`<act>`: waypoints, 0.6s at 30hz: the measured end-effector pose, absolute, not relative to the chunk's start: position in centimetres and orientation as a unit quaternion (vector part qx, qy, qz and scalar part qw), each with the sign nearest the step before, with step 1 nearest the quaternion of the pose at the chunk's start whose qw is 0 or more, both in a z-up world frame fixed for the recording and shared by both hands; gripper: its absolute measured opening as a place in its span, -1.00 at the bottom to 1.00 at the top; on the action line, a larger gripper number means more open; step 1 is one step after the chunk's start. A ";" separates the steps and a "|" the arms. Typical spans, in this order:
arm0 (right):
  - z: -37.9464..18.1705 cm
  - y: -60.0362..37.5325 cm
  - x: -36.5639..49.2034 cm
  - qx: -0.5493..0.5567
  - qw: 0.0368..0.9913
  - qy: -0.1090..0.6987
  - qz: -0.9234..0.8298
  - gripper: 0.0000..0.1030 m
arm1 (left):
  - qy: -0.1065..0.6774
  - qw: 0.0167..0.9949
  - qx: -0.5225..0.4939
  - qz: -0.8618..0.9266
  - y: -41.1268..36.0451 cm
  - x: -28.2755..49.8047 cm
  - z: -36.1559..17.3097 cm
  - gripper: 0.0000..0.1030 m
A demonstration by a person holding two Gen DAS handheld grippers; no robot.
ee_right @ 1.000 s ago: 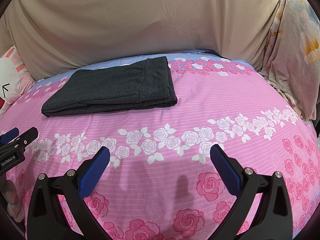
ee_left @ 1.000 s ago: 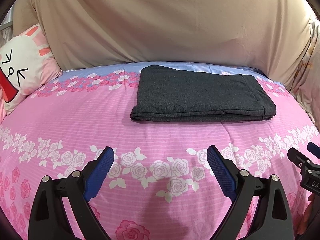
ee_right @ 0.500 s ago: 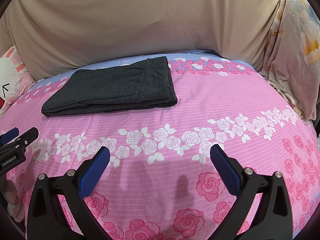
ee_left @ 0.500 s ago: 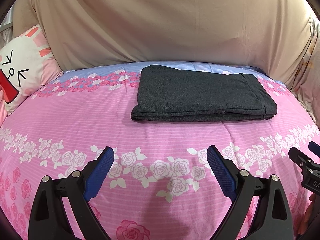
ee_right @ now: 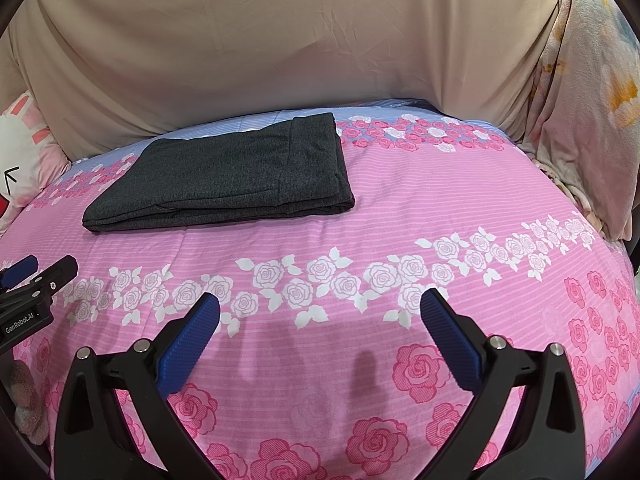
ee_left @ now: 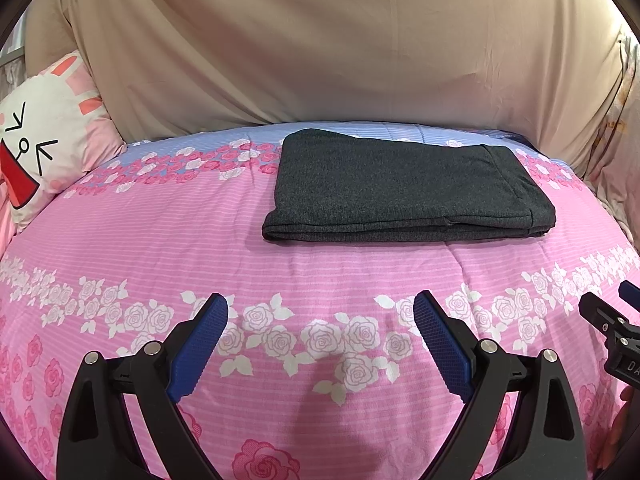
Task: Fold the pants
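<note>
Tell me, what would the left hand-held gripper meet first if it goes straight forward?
Probably the pink floral bedcover, since the left hand-held gripper seems to point slightly downward. Kept level, it would reach the folded dark pants. Depth is unclear.

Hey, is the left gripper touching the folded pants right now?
Apart. The left wrist view shows the left gripper open, with a wide band of pink bedspread lying between its fingers and the near edge of the folded pants.
</note>
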State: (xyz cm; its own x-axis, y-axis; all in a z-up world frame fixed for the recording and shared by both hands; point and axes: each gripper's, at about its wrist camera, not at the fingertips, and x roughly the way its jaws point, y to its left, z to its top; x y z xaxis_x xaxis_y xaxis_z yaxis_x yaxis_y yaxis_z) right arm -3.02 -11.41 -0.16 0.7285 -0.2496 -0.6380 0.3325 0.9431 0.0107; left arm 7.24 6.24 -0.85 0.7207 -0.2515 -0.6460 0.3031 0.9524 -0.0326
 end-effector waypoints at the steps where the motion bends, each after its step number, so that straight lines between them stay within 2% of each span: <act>1: -0.2 -11.4 -3.0 0.062 0.928 0.334 -0.157 0.91 | 0.342 0.927 0.037 -0.150 6.1 7.3 -0.9 0.78; 18: -0.2 -11.4 -3.0 0.062 0.928 0.333 -0.157 0.91 | 0.340 0.929 0.051 -0.134 6.1 7.1 -0.7 0.78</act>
State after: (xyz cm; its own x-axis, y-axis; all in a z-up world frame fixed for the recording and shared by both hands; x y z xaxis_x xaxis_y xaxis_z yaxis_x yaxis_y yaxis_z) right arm -3.02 -11.39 -0.17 0.7284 -0.2497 -0.6380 0.3326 0.9430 0.0107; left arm 7.13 6.10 -0.70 0.7329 -0.2148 -0.6456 0.2839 0.9588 0.0033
